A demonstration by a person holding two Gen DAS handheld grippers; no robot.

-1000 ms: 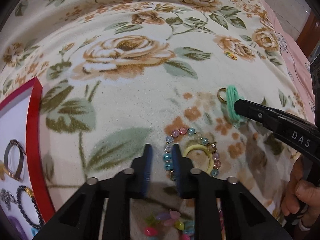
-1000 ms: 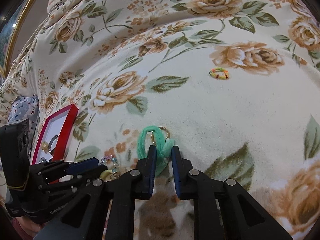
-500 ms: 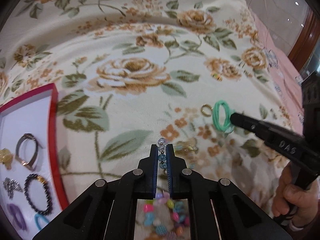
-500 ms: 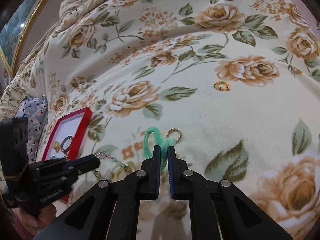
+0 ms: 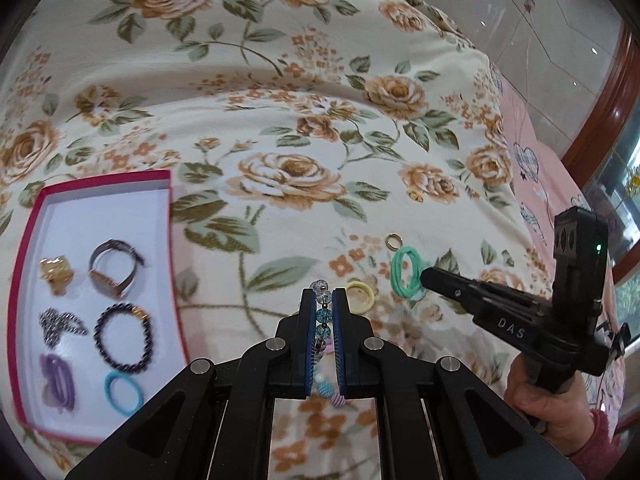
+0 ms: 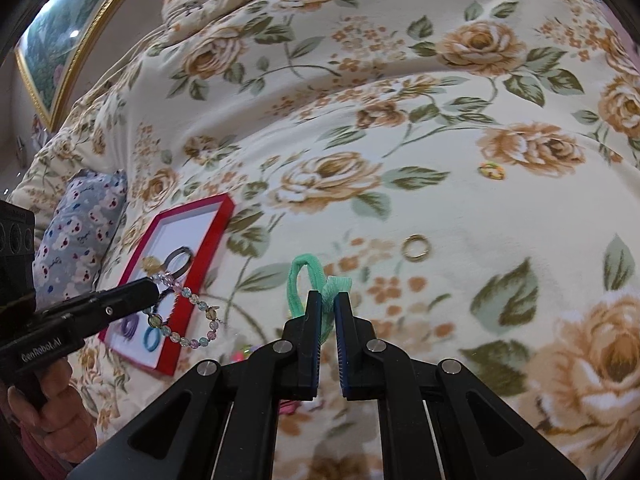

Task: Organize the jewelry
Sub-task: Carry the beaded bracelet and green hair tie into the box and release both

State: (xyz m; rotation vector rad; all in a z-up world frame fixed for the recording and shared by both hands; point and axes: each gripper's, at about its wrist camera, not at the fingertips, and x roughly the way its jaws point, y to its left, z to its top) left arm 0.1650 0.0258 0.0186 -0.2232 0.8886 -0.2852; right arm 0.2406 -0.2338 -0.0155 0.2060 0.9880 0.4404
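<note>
In the left wrist view, your left gripper (image 5: 324,304) is closed tight on the beaded bracelet (image 5: 322,314); the beads sit in a row between the pads, so the rest of it can hang free. The red tray (image 5: 170,216) lies on the floral blanket (image 5: 280,100) toward its left edge, and it already holds rings, a dark bead bracelet (image 5: 123,338) and hair ties. A yellow ring (image 5: 360,297) and a gold ring (image 5: 393,241) still lie on the blanket, near your right gripper (image 5: 424,278), which pinches the green hair tie (image 5: 405,270).

In the right wrist view, your right gripper (image 6: 328,302) is clamped on a fold of the green hair tie (image 6: 308,280), and its loop stands up above the pads. The beaded bracelet (image 6: 188,312) hangs from your left gripper (image 6: 154,286) beside the near corner of the tray (image 6: 208,248). I think both pieces are meant to go in the tray. A small multicoloured band (image 6: 492,170) lies well apart, toward the right edge.
</note>
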